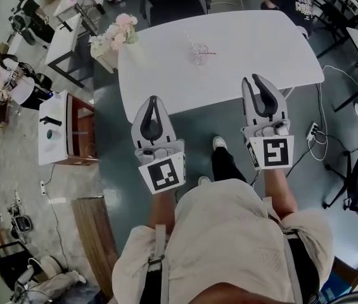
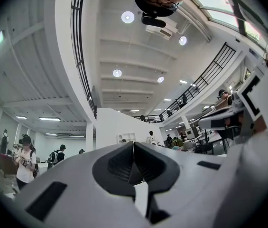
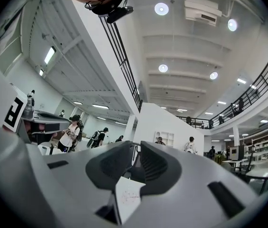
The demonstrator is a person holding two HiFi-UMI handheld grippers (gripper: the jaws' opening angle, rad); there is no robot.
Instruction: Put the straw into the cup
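Tools of grey-and-white plastic, each carrying a black-and-white marker cube, are held up in the head view before a rectangular white desk. The left tool is seen over the desk's near edge, toward its left end. The right tool is seen over the same edge, toward its right end. A small clear plastic cup is placed near the desk's middle, toward the far side, well apart from both tools. A red-and-white striped straw is seen at the cup's rim; whether it is lodged inside cannot be told at this size. A bunch of pale pink flowers is set at the desk's far left corner.

In the left gripper view, the left tool is aimed up at a white ceiling fitted with round lamps. Its dark jaws are pressed together along one line, and nothing is caught between them.

In the right gripper view, the right tool is likewise aimed up at the ceiling. Its jaws are parted by a narrow slit, through which the background is seen, and nothing is gripped.
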